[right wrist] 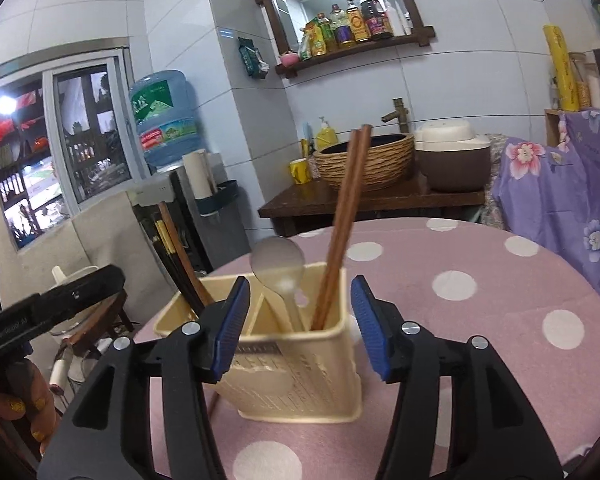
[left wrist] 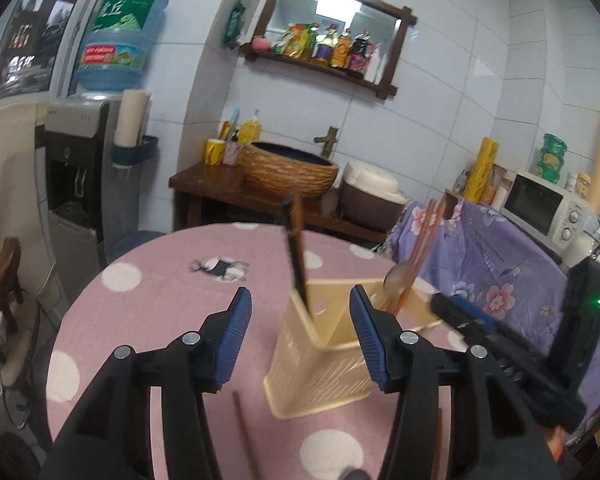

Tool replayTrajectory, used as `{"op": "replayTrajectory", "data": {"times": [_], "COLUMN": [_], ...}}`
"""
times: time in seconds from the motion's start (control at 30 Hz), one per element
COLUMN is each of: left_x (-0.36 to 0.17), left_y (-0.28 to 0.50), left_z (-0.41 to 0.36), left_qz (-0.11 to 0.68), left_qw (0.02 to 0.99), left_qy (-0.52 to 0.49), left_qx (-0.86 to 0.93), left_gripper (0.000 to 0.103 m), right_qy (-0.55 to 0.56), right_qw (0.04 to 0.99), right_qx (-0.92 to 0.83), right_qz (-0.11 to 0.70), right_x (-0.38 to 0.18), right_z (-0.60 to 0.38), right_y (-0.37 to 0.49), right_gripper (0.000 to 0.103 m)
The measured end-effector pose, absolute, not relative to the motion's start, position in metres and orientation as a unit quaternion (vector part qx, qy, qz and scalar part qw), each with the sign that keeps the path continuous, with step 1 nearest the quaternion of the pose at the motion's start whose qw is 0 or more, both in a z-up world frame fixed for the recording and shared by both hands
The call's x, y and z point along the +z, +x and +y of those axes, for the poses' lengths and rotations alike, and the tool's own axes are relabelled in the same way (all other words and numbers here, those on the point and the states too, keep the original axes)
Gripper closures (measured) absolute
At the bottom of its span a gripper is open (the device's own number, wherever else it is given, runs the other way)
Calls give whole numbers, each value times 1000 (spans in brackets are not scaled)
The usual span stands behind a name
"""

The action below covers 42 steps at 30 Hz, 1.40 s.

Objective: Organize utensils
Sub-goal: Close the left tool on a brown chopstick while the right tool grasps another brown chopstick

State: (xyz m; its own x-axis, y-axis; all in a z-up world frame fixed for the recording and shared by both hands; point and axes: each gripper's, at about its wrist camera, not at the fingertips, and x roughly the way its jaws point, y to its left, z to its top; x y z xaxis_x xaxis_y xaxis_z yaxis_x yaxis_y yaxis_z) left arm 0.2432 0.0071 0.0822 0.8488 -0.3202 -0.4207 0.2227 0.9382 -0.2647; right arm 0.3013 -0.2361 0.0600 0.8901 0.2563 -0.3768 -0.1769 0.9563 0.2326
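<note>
Both grippers, left (left wrist: 298, 322) and right (right wrist: 300, 312), hang spread wide with nothing in them, aimed at the cream holder (right wrist: 296, 364) on the pink dotted table (right wrist: 480, 320). Inside stand brown chopsticks (right wrist: 340, 232), a spoon (right wrist: 278, 264) and dark chopsticks (right wrist: 176, 268) (each in its own compartment). One loose chopstick (left wrist: 246, 436) lies on the table just beside the holder.

Tiled kitchen corner, artificial light.
We note white wall tiles (right wrist: 460, 80), a wood-framed mirror shelf (left wrist: 332, 28), a window (right wrist: 60, 140), a water dispenser (left wrist: 76, 184), and a dark wooden washstand (right wrist: 372, 200).
</note>
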Motion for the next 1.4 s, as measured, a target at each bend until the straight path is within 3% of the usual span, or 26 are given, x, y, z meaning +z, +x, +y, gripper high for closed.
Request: {"op": "replayTrajectory", "data": {"times": [0.5,0.83,1.4], "left_x": [-15,-35,-47], "left_y": [218,207,229], "left_z": [52,34,15], "left_qz": [378,401,431], "left_qw": [916,907,895], "left_qy": [-103,-80,-37], "left_qx": [-87,-104,-109], "left_gripper": [50,50,50], "right_qy": [54,62,68], "right_qw": [934,907,897], "right_qx": [-11,-41,-40], "right_qz": [352,415,436], "right_x": [-24,-59,-67], "right_z": [-275,-277,-276], "right_y": [231,225,261], "right_gripper": [45,46,84]}}
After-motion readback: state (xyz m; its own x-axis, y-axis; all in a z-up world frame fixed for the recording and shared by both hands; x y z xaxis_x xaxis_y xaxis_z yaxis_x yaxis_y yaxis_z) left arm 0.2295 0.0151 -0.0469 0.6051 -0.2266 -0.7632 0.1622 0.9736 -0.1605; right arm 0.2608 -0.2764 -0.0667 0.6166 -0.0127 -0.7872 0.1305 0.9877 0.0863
